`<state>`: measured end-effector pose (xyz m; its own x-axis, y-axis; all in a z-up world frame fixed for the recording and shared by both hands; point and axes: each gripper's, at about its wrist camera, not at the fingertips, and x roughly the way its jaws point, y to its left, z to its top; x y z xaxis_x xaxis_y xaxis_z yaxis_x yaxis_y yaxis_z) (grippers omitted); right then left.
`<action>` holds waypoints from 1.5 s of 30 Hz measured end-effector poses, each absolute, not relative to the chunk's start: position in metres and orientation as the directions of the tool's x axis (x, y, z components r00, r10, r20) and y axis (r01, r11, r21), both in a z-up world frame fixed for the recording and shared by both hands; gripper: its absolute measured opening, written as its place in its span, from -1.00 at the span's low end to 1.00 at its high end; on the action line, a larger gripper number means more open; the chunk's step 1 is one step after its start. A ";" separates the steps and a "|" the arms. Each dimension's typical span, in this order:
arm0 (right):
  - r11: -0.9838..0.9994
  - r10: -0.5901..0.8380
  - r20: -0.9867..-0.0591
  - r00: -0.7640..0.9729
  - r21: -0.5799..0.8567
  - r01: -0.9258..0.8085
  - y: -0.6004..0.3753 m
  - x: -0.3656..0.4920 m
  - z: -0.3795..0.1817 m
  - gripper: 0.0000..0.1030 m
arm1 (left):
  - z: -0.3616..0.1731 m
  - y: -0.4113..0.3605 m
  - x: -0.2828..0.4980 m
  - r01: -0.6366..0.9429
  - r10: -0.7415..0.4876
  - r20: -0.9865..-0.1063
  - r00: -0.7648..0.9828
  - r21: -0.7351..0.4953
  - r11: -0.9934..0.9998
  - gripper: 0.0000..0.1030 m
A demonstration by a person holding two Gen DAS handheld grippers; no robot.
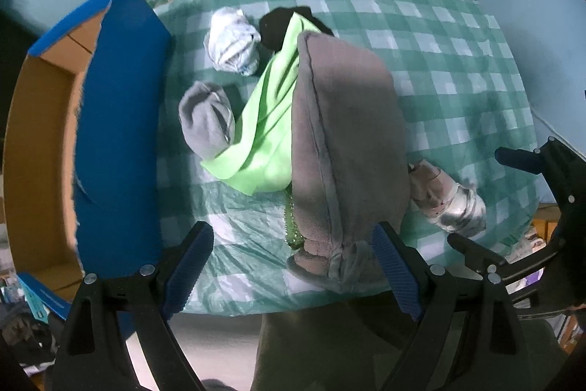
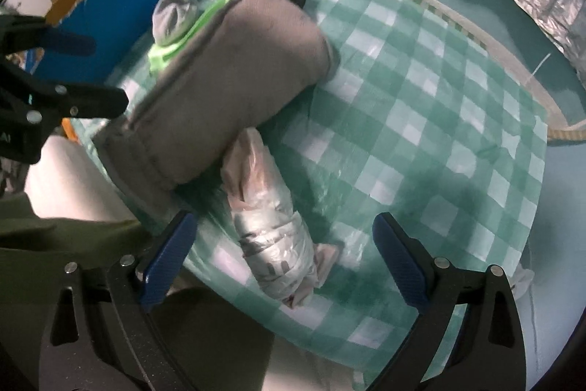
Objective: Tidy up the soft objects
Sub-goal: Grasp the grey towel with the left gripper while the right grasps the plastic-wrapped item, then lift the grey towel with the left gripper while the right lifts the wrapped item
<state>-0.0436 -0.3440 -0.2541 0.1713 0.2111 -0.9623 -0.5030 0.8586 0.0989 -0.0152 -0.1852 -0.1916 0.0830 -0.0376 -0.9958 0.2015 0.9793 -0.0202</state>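
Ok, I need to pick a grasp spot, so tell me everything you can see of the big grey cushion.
The grey cushion is a thick, oblong pillow in soft fleece-like fabric with a raised piped seam along its edges. It lies on the green checked tablecloth, its near end bunched and overhanging the table edge between the open left gripper's fingers. It rests on the bright green cloth, and the plastic-wrapped bundle lies against its other side.

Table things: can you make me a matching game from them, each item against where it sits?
Items:
1. grey cushion
2. green cloth
3. plastic-wrapped bundle
4. blue box

Places:
A. partly under the cushion
B. at the table's left edge
C. middle of the table, near edge overhanging
D. right of the cushion, in front of the right claw

Pairs: 1-C, 2-A, 3-D, 4-B
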 end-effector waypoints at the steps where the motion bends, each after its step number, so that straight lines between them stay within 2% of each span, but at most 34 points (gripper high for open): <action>1: 0.857 0.206 -0.963 0.172 0.093 -0.507 -0.343 -0.044 -0.257 0.89 | -0.194 -0.185 -0.015 0.197 -0.040 -0.996 0.078 -0.024 0.980 0.74; 3: 0.855 0.195 -0.965 0.175 0.080 -0.512 -0.342 -0.044 -0.264 0.85 | -0.199 -0.186 -0.016 0.192 -0.058 -0.996 0.069 -0.044 0.980 0.74; 5: 0.854 0.189 -0.968 0.166 0.079 -0.514 -0.341 -0.042 -0.272 0.65 | -0.203 -0.187 -0.016 0.186 -0.062 -0.996 0.061 -0.050 0.981 0.74; 9: 0.856 0.191 -0.971 0.140 0.095 -0.509 -0.339 -0.039 -0.284 0.46 | -0.209 -0.191 -0.016 0.193 -0.072 -0.996 0.055 -0.060 0.979 0.74; 12: 0.853 0.223 -0.967 0.121 0.134 -0.504 -0.340 -0.037 -0.287 0.06 | -0.212 -0.198 -0.015 0.211 -0.069 -0.996 0.049 -0.057 0.976 0.74; 13: 0.857 0.229 -0.966 0.117 0.143 -0.494 -0.341 -0.036 -0.288 -0.16 | -0.213 -0.199 -0.016 0.215 -0.068 -0.997 0.048 -0.056 0.975 0.74; 16: 0.875 0.257 -0.959 0.117 0.180 -0.449 -0.350 -0.030 -0.286 -0.26 | -0.214 -0.207 -0.014 0.227 -0.072 -0.997 0.042 -0.060 0.972 0.74; 24: 0.932 0.303 -0.940 0.157 0.258 -0.254 -0.390 0.000 -0.282 -0.28 | -0.225 -0.233 -0.007 0.247 -0.063 -0.997 0.033 -0.052 0.968 0.74; 27: 0.937 0.304 -0.937 0.171 0.262 -0.231 -0.396 0.011 -0.282 -0.28 | -0.232 -0.239 -0.001 0.218 -0.079 -0.997 0.014 -0.074 0.973 0.74; 40: 0.936 0.316 -0.932 0.179 0.276 -0.217 -0.401 -0.005 -0.274 -0.27 | -0.276 -0.280 0.014 0.279 0.084 -0.996 0.011 0.084 0.957 0.73; 42: 0.936 0.316 -0.932 0.178 0.275 -0.219 -0.400 -0.004 -0.276 -0.27 | -0.282 -0.285 0.014 0.281 0.084 -0.996 0.017 0.085 0.956 0.59; 43: 0.936 0.315 -0.932 0.177 0.275 -0.219 -0.400 -0.004 -0.277 -0.27 | -0.284 -0.282 0.011 0.281 0.087 -0.996 0.021 0.089 0.955 0.43; 45: 0.937 0.315 -0.932 0.178 0.275 -0.216 -0.401 -0.003 -0.276 -0.27 | -0.283 -0.278 0.008 0.276 0.105 -0.994 0.036 0.111 0.955 0.25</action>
<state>-0.0027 -0.4015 -0.2763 0.1783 0.3150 -0.9322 -0.2159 0.9368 0.2752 0.0080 -0.2785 -0.2834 0.0364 0.1051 -0.9938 0.2756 0.9548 0.1111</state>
